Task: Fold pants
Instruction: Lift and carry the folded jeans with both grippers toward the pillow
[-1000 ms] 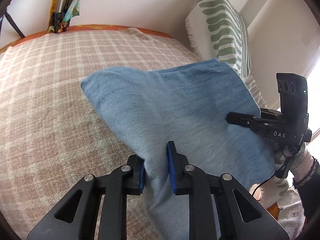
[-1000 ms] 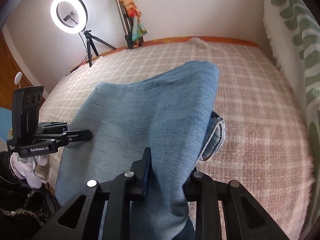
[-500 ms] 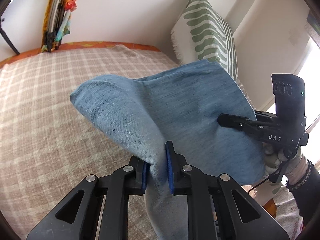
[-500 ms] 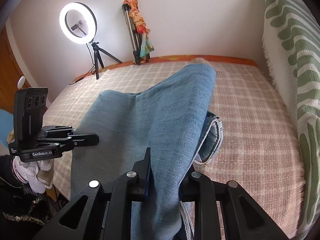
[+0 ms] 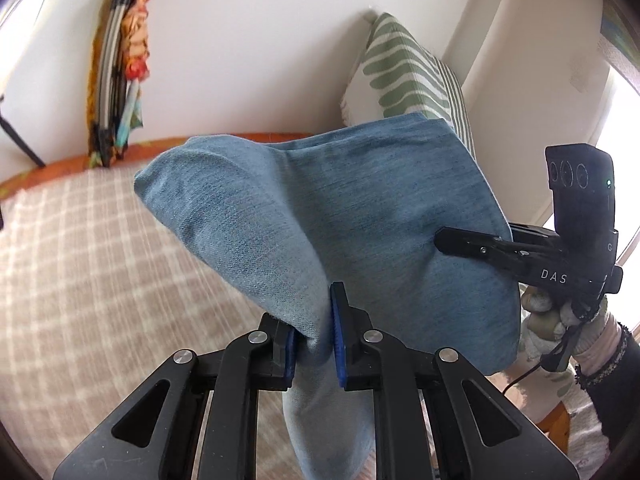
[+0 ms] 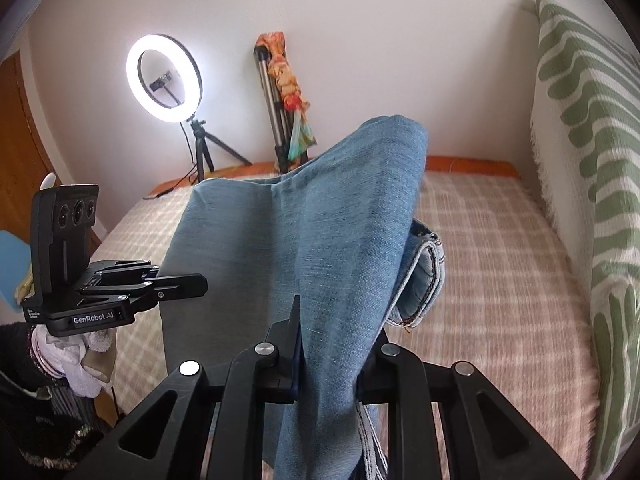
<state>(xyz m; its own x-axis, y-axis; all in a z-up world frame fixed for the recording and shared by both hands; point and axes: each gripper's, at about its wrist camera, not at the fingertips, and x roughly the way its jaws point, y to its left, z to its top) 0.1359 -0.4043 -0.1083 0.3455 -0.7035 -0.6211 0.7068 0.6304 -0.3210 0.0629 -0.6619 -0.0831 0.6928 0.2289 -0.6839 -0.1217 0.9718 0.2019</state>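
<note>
Blue denim pants [image 5: 340, 208] hang folded in the air above the bed, held at two points. My left gripper [image 5: 314, 344] is shut on one edge of the pants, cloth pinched between its blue pads. My right gripper [image 6: 328, 344] is shut on the other edge of the pants [image 6: 320, 240]; a hem with stitching [image 6: 424, 272] droops to its right. Each gripper shows in the other's view: the right one [image 5: 472, 246] at the pants' right side, the left one [image 6: 176, 284] at their left side.
A bed with a pink-and-white checked blanket [image 5: 80, 264] lies below, also in the right wrist view [image 6: 500, 272]. A green-and-white patterned pillow [image 6: 592, 160] stands at the right. A lit ring light on a tripod [image 6: 164, 80] and a folded tripod with a scarf [image 6: 284, 96] stand by the far wall.
Both grippers have lifted the pants higher off the bed; the fold now hangs clear of the blanket. Both keep their hold.
</note>
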